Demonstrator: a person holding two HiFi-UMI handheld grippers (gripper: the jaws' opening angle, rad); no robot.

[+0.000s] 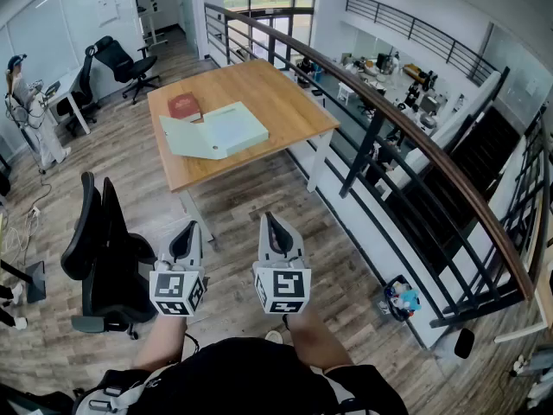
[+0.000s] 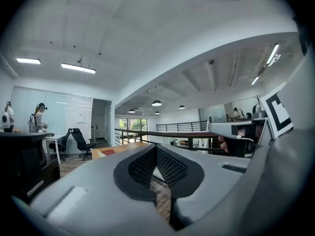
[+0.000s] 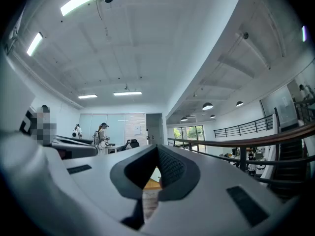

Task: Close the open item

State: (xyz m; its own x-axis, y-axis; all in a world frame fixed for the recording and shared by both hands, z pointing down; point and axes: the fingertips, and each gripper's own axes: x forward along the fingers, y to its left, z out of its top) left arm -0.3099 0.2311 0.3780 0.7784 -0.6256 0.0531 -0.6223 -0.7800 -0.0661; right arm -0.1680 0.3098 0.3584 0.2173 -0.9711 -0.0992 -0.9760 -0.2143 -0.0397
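Observation:
On the wooden table (image 1: 285, 102) ahead lies an open pale green binder (image 1: 214, 131), its cover spread flat to the left. A dark red book (image 1: 184, 106) rests just behind it. My left gripper (image 1: 187, 230) and right gripper (image 1: 273, 223) hover side by side over the floor, well short of the table, both shut with nothing between the jaws. Through the jaws in the left gripper view, the table (image 2: 115, 150) shows far off. The right gripper view looks over shut jaws (image 3: 157, 149) toward the room.
A black office chair (image 1: 108, 249) stands close at my left. A railing (image 1: 406, 137) with a wooden handrail runs along the right, a drop behind it. More chairs (image 1: 121, 59) and a white desk sit at the back left, where a person (image 1: 22, 102) stands.

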